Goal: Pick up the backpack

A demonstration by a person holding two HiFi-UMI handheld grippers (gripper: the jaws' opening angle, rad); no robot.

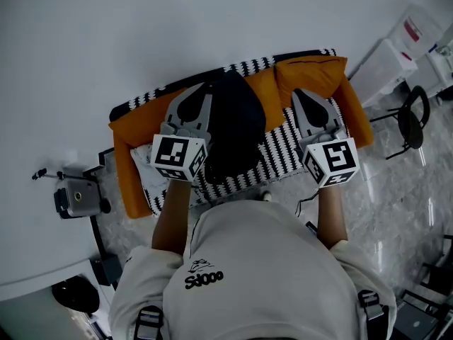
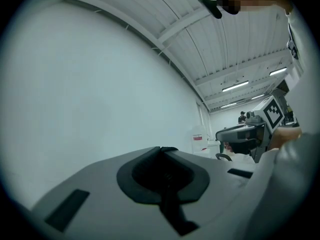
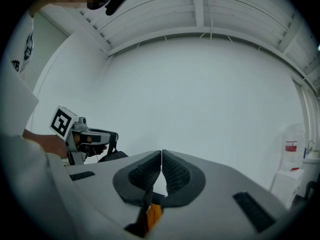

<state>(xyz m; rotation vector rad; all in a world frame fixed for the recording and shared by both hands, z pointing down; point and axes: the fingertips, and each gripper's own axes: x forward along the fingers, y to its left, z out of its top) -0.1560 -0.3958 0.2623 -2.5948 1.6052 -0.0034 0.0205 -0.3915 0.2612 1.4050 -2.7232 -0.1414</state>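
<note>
Two grippers sit above an orange sofa (image 1: 316, 73) with a striped cover (image 1: 283, 154). A white wall (image 1: 141, 27) lies close beyond it, and open floor (image 1: 396, 190) to the right. The left gripper (image 1: 200, 88) has its jaws closed on a strap (image 3: 111, 143) of the black backpack (image 1: 237, 126). The backpack hangs between the grippers, hiding part of the seat. The right gripper (image 1: 304, 94) has its jaws pressed together on nothing.

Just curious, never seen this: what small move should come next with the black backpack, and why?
Probably raise the left gripper a little. Its jaws look shut on the backpack, which looks low over the sofa; the right gripper is shut and empty, so the left one alone does the lifting.
</note>
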